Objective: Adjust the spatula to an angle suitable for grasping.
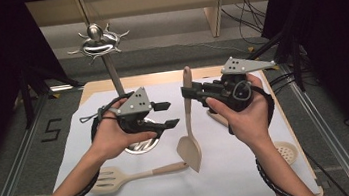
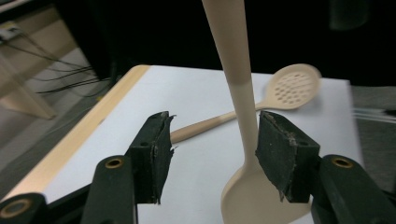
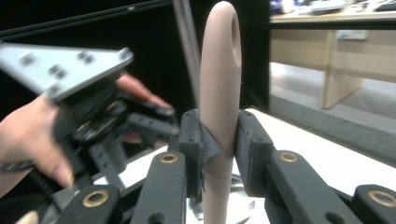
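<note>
forearms come in nearest at the bottom of the high view, mine on the controls, one gripper in each hand. biggest thing is the table [image 1: 91,88], wooden edge showing, with a white sheet [image 1: 232,171] over most of it.

next down in size, the metal utensil stand [image 1: 100,41]: round base behind my left hand, thin pole going up, curly hooks at the top, at the far left of the sheet.

left gripper [image 1: 165,115] sits left of centre, pointing right toward the held utensil. jaws wide apart, pads pressing on nothing. in the left gripper view the spatula handle passes between the jaws, close to one pad; i can't tell if it touches, but it isn't gripped.

right gripper [image 1: 188,92] is right of centre, pointing left. jaws narrowed and clamped on the beige spatula [image 1: 189,149] high on its handle; the right gripper view shows both pads squeezing the handle just under the hanging hole. spatula hangs roughly upright, slightly tilted, handle tip up, flat blade down near the sheet; can't tell if the blade touches it.

slotted turner [image 1: 107,179] lies flat on the sheet near the front left, handle pointing right, end close to the spatula blade.

skimmer spoon [image 1: 287,152], round perforated head, lies at the right edge of the sheet, partly hidden by my right wrist.
</note>
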{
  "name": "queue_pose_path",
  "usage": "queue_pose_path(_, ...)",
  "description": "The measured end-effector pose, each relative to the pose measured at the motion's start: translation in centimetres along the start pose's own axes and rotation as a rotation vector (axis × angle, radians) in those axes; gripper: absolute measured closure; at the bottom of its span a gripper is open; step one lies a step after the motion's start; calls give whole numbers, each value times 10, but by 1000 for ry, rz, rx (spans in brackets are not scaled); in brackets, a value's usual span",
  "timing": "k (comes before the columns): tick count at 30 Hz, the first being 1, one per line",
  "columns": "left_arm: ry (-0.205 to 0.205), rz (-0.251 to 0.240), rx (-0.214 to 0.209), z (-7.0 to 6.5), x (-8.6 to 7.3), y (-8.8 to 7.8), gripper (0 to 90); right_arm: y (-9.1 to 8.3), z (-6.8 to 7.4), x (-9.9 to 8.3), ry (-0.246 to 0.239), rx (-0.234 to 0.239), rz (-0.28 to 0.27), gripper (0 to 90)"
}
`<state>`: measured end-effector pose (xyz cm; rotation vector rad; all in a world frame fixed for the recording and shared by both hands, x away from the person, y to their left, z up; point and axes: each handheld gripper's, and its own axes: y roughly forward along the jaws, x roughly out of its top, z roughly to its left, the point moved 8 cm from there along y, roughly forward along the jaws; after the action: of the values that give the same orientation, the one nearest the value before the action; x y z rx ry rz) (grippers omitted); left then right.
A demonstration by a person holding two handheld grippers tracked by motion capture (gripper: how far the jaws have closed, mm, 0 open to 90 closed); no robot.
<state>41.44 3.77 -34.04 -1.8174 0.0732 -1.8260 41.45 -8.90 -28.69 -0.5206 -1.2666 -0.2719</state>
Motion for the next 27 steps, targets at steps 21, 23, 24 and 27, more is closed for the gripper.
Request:
queue_pose_path(21,-140,-114,-233,-19,-14,-12,763,22,35,-5,-51,223,0,749)
queue_pose_path(23,-156,-98,-207,-19,-16,-14,768,23,35,-5,-59,221,-2,749)
queue_pose_path(24,-152,-92,-201,-19,-16,-16,768,24,35,-6,-58,223,-2,749)
queue_pose_path(27,-197,-85,-147,-21,-15,-21,771,26,38,-6,-51,235,-25,747)
